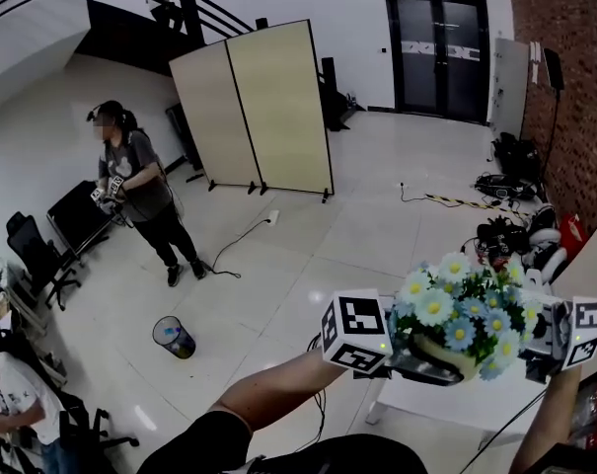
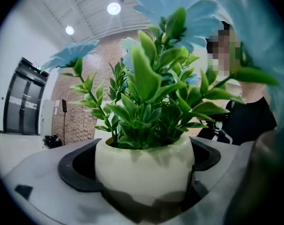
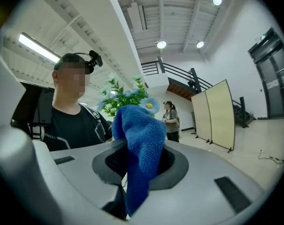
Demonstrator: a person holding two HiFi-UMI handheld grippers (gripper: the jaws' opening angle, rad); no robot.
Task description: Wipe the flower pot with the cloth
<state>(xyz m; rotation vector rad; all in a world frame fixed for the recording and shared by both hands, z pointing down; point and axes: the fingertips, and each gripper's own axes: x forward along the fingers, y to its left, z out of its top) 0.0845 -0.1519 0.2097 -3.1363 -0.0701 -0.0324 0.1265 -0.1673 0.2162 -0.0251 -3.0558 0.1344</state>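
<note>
A cream flower pot (image 2: 144, 170) with green leaves and pale blue daisies (image 1: 468, 304) is held up in the air, and my left gripper (image 2: 144, 177) is shut on its sides. In the head view the pot (image 1: 444, 355) hangs just right of the left gripper's marker cube (image 1: 357, 332). My right gripper (image 3: 140, 162) is shut on a blue cloth (image 3: 141, 139) that stands up out of its jaws and hangs down in front. That gripper (image 1: 541, 350) sits close to the right of the flowers. The cloth itself is hidden in the head view.
A white table (image 1: 456, 405) lies below the pot. On the tiled floor are a small bin (image 1: 173, 337), a beige folding screen (image 1: 268, 107) and cables and gear (image 1: 505, 235) by the brick wall. One person (image 1: 140, 191) stands far left; another (image 1: 17, 393) is at the bottom left.
</note>
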